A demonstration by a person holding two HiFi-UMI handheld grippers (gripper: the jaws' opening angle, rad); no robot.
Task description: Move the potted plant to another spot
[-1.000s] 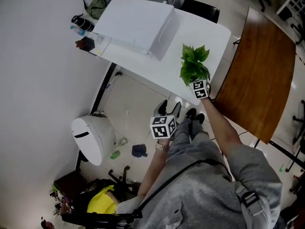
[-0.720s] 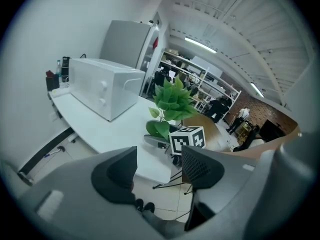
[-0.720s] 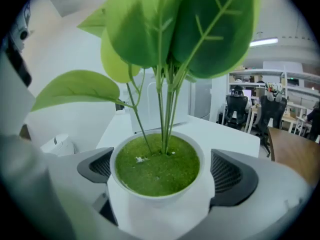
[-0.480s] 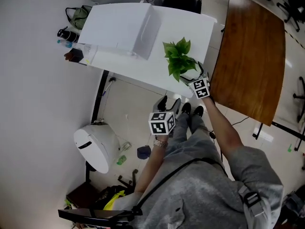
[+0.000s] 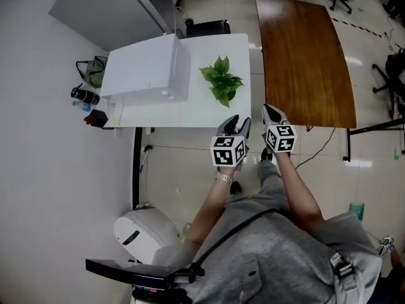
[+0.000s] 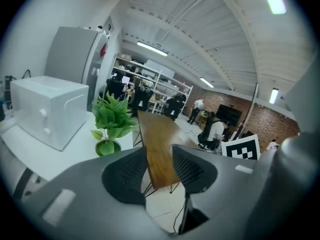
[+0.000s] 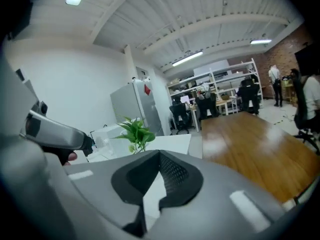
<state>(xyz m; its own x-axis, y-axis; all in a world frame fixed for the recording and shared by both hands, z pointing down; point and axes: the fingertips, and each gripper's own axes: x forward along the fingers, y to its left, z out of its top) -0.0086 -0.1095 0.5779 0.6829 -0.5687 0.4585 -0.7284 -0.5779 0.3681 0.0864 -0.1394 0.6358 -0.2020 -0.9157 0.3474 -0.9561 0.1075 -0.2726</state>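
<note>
The potted plant (image 5: 220, 84), green leaves in a small green pot, stands on the white table (image 5: 158, 114) near its right end; nothing holds it. It also shows in the left gripper view as the plant (image 6: 112, 120) and in the right gripper view as the plant (image 7: 135, 130). Both grippers hang off the table's near edge. My left gripper (image 5: 234, 126) points towards the plant; its jaws are closing with a gap and nothing between them. My right gripper (image 5: 272, 113) is beside it, shut and empty. The shut right gripper (image 7: 159, 159) and the left gripper (image 6: 159, 168) each show in their own view.
A white box (image 5: 142, 75) takes up the table's left half. A brown wooden table (image 5: 304, 62) stands to the right of the white one. A black chair (image 5: 205, 28) is behind, bags and bottles (image 5: 85, 97) at the left end, a white bin (image 5: 142, 233) on the floor.
My right gripper was at the plant's pot; it has come off, pulled back from the table and shut. My left gripper rose beside it. The plant stays on the table.
</note>
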